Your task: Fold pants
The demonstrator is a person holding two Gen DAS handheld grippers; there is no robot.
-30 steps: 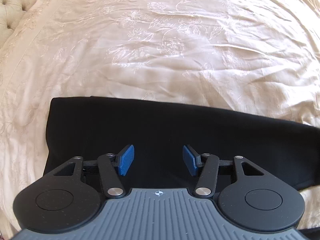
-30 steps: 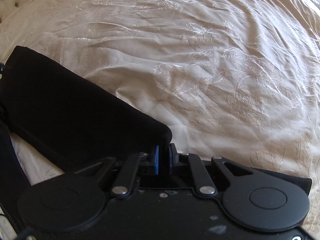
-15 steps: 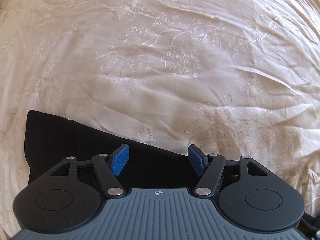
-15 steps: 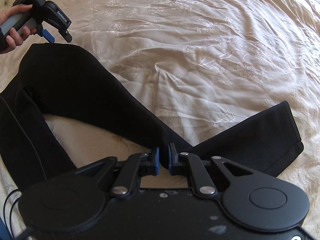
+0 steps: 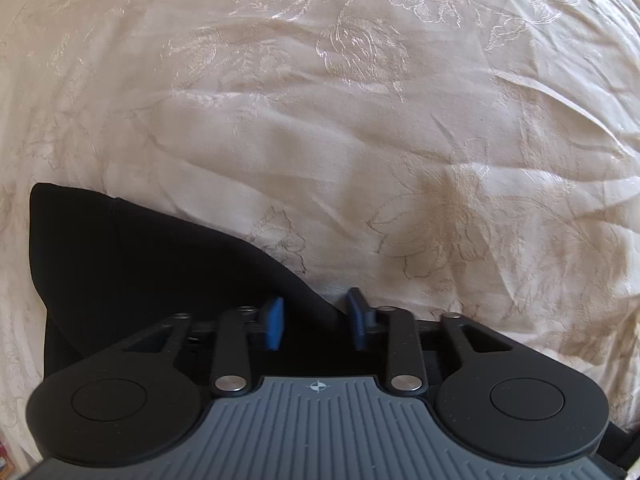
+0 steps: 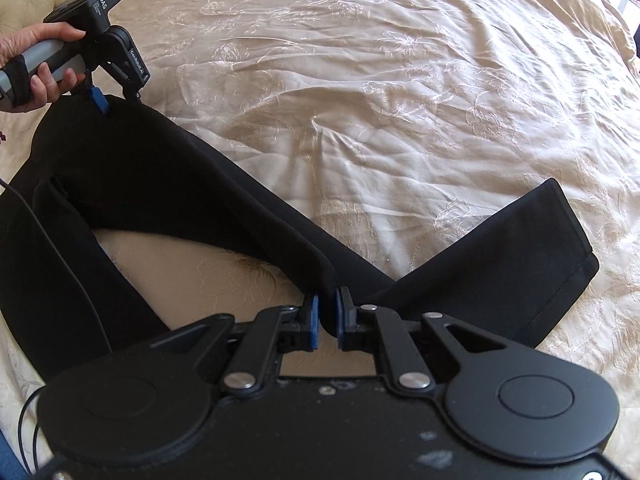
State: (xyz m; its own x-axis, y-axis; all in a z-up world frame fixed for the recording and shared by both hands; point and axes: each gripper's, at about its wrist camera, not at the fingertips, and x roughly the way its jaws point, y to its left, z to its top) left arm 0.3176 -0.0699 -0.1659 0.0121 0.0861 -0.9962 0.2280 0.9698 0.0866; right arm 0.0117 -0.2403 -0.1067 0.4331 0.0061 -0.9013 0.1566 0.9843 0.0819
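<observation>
With your left gripper (image 5: 316, 318) just closed onto the waist edge of the black pants (image 6: 168, 184) at ten o'clock and your right gripper (image 6: 325, 322) pinching a leg fold, you're mid-fold; next, likely carry both edges across together.

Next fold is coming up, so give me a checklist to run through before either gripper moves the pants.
1. Right gripper shut on the pants fold: ok.
2. Left gripper, jaws just closing, pants edge between them: ok.
3. Legs stacked together: not ok; bedspread shows between them.
4. Hem lying flat: ok.
5. Cable clear of the fabric: cannot tell; it runs across one leg.
</observation>
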